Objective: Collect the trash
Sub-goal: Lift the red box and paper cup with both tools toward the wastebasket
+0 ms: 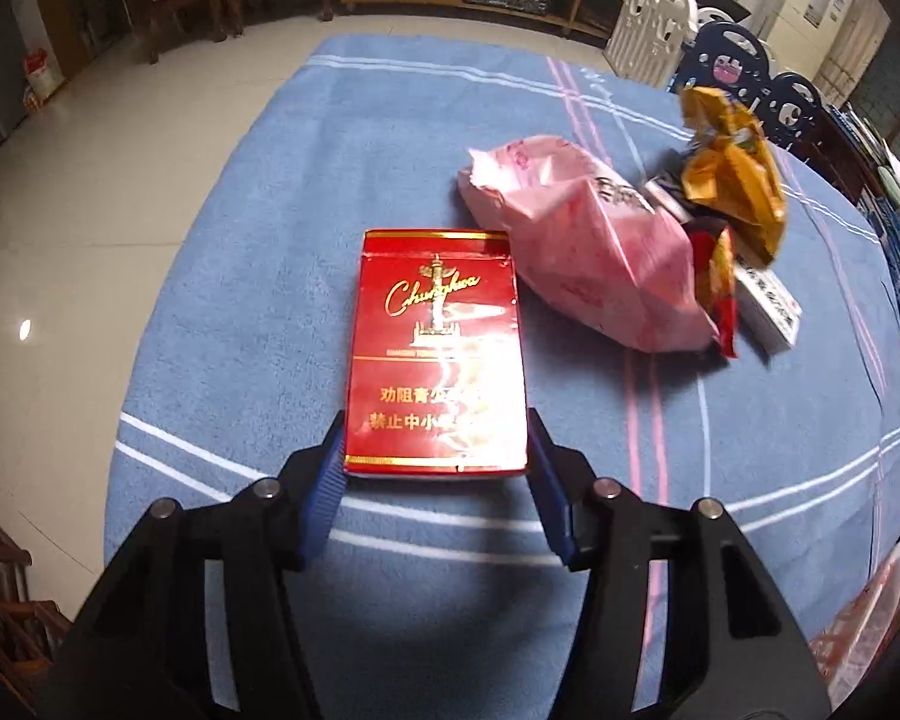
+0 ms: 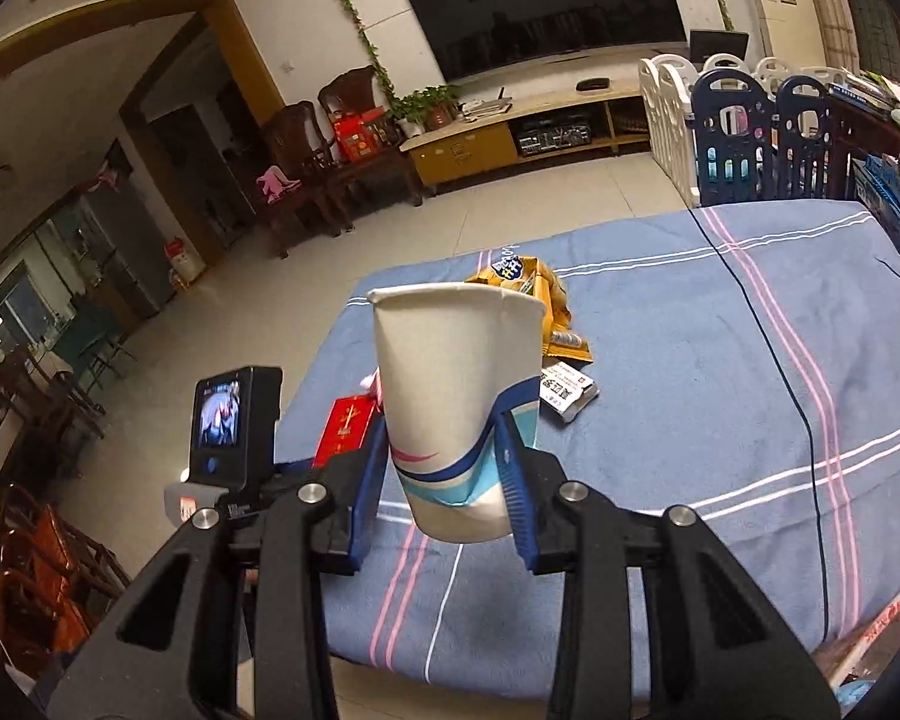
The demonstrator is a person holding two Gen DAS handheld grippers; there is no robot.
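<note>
A red cigarette pack point(image 1: 438, 348) lies flat on the blue striped cloth point(image 1: 240, 330). My left gripper point(image 1: 435, 438) points down at it, with a blue pad against each long side of its near end. A white paper cup point(image 2: 456, 384) with blue and teal bands hangs tilted above the cloth point(image 2: 690, 390); my right gripper point(image 2: 444, 450) is shut on its lower half. The red pack point(image 2: 345, 423) shows again in the right wrist view, partly hidden behind the cup.
Beyond the red pack lie a crumpled pink bag point(image 1: 582, 252), a yellow wrapper point(image 1: 732, 180), a small red and yellow wrapper point(image 1: 720, 288) and a white box point(image 1: 768, 306). A black cable point(image 2: 780, 372) crosses the cloth. Play fence panels point(image 2: 732, 132) stand behind the table.
</note>
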